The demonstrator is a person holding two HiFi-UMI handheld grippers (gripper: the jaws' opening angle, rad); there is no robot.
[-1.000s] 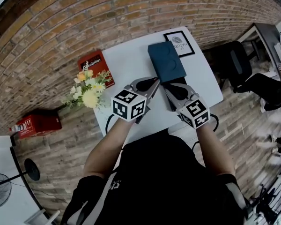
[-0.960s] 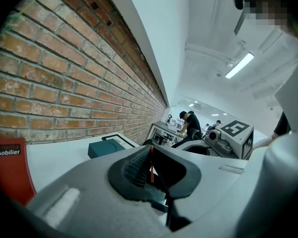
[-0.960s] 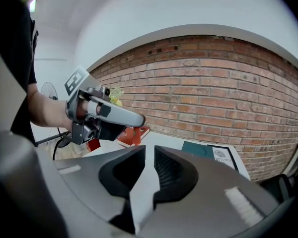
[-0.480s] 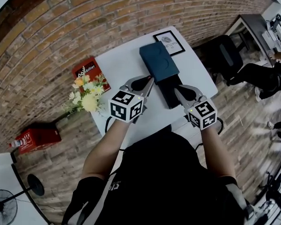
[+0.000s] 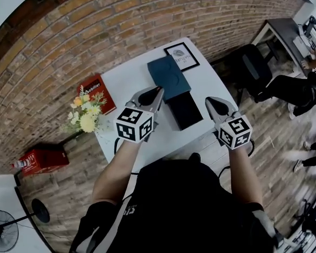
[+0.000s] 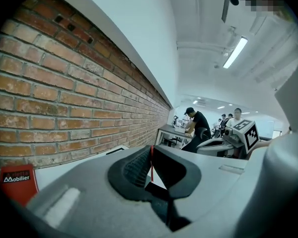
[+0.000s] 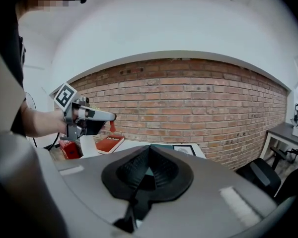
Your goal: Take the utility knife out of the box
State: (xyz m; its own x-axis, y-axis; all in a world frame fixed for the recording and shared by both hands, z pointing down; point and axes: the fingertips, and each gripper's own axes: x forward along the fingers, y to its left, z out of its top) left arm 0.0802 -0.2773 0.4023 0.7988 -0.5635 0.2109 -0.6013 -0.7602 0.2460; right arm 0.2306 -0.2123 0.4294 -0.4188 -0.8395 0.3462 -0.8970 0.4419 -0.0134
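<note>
**Half hidden in the left-hand pinch**

Since a second ago: pulled the right gripper (image 5: pixel 208 99) back from the box's black tray (image 5: pixel 184 110) toward the right edge of the table (image 5: pixel 127 78), closing just now on nothing. Lifted the left gripper (image 5: pixel 159 91), clamped on the utility knife (image 7: pixel 112 126), above the table beside the blue lid (image 5: pixel 168 77). Hard to make out: only a thin red edge between the jaws, plus a short red end below their tips. Held with long axis upright, visible end pointing down.
</note>
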